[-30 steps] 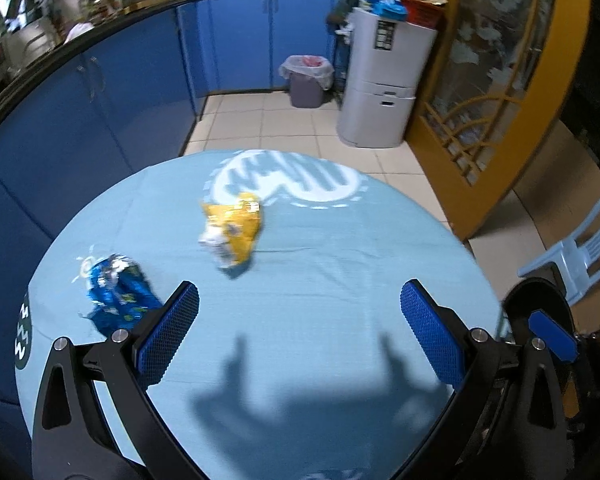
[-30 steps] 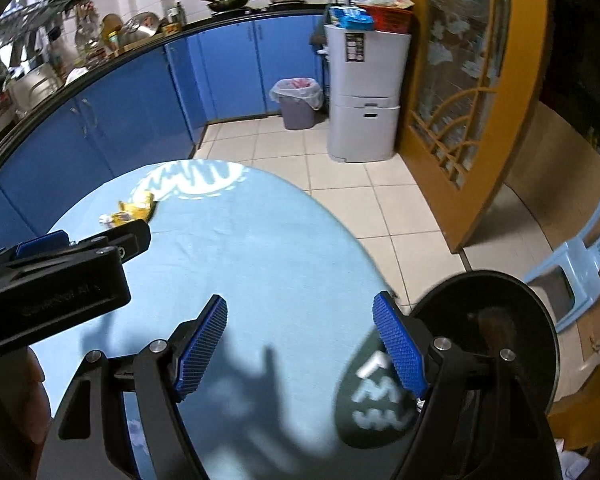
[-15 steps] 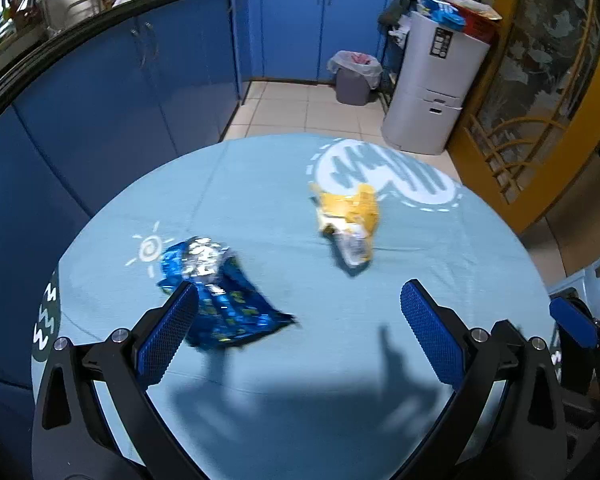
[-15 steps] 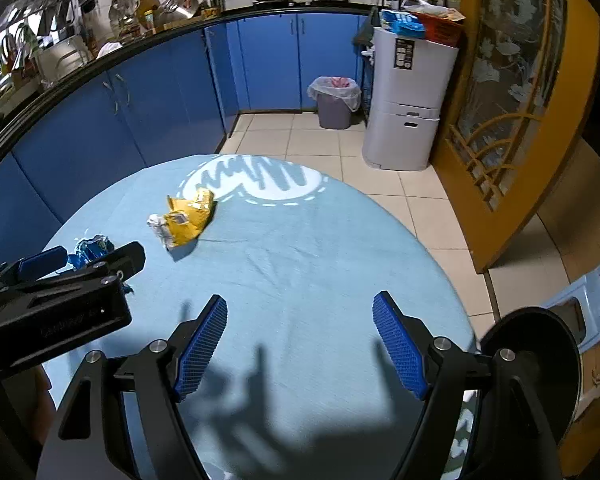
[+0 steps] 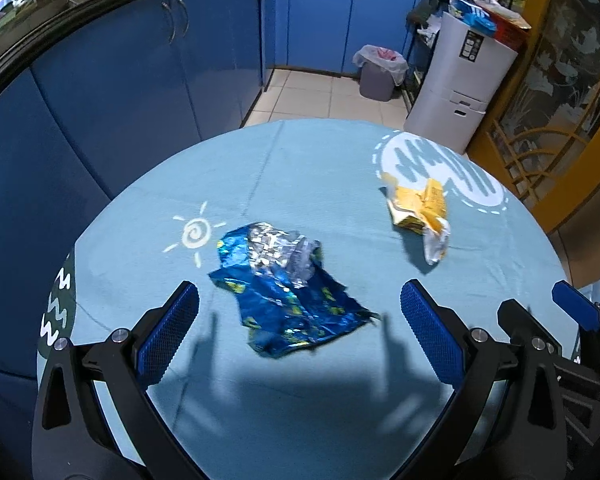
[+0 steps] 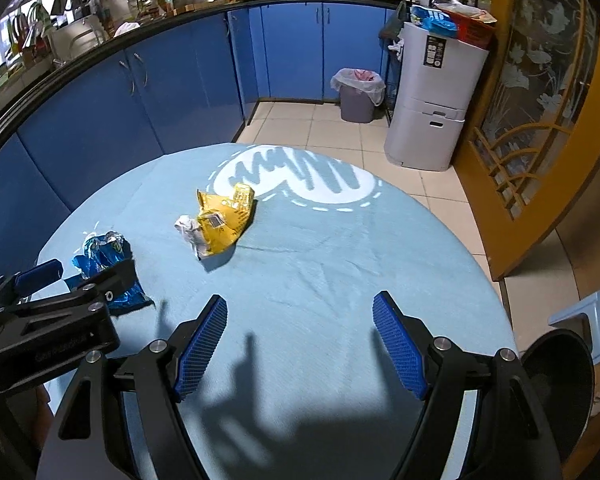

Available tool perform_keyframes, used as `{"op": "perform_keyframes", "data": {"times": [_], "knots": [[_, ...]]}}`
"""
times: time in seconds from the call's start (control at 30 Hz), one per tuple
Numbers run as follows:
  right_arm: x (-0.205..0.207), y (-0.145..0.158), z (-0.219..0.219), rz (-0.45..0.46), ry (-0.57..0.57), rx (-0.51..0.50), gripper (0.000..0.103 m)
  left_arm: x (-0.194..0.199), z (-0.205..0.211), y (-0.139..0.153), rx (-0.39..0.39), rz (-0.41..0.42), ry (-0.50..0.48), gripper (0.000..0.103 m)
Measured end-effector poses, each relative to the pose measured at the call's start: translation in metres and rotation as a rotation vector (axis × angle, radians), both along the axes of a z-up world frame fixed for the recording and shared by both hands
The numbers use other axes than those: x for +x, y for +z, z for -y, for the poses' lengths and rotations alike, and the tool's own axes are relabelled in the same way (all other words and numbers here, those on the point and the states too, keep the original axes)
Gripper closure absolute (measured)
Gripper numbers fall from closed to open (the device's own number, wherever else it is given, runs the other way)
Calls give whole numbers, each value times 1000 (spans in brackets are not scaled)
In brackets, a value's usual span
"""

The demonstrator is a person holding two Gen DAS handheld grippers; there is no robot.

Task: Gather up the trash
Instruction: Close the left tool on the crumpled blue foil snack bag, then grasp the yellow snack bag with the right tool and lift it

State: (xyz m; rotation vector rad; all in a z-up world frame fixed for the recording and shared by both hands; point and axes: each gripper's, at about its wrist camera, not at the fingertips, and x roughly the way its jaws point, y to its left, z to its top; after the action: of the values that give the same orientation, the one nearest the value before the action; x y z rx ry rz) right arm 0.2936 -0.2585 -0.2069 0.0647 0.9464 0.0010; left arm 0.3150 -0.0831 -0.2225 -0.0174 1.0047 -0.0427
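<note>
Fingers of your left gripper [image 5: 300, 334] spread wide above the crumpled blue foil wrapper [image 5: 286, 294] on the round light-blue table [image 5: 308, 184], touching nothing; your right gripper [image 6: 300, 344] gapes empty, the crumpled yellow wrapper [image 6: 220, 222] lying farther off

Glossy foil wrapper [image 5: 288, 300], matt tablecloth [image 5: 324, 176]

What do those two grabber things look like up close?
Both look alike. The left gripper and right gripper each have a black frame of angled struts with silver bolts. Their fingers are flat blue pads with a bumpy grid texture. Faint lettering, too small to read, runs along the left one's side.
</note>
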Motion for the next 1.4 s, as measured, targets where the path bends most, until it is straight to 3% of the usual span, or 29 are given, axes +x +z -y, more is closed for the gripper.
{"op": "perform_keyframes", "data": {"times": [0.6,0.7,0.8,0.9,0.93,0.97,1.03,1.13,1.27,1.4], "knots": [[54,-15,-40,-26,88,-2,30,28,-50,-17,-44,-36,110,6],[60,-20,-50,-37,103,-4,29,30,-54,-18,-50,-35,115,12],[65,-23,-56,-41,117,-14,30,30,-58,-18,-37,-34,120,31],[66,-24,-60,-40,120,-16,30,29,-60,-19,-42,-30,117,35],[66,-24,-61,-37,121,-14,34,28,-60,-18,-39,-22,116,38],[64,-24,-62,-30,126,-15,51,28,-60,-17,-35,-16,115,41],[62,-24,-62,-34,128,-22,74,26,-58,-14,-24,-3,115,48],[58,-25,-62,-39,145,-14,85,24,-53,-9,-7,15,104,62],[49,-22,-60,-26,147,-4,86,22,-49,-4,-6,34,96,76],[39,-18,-57,-19,148,1,87,20,-45,0,4,38,100,81]]}}
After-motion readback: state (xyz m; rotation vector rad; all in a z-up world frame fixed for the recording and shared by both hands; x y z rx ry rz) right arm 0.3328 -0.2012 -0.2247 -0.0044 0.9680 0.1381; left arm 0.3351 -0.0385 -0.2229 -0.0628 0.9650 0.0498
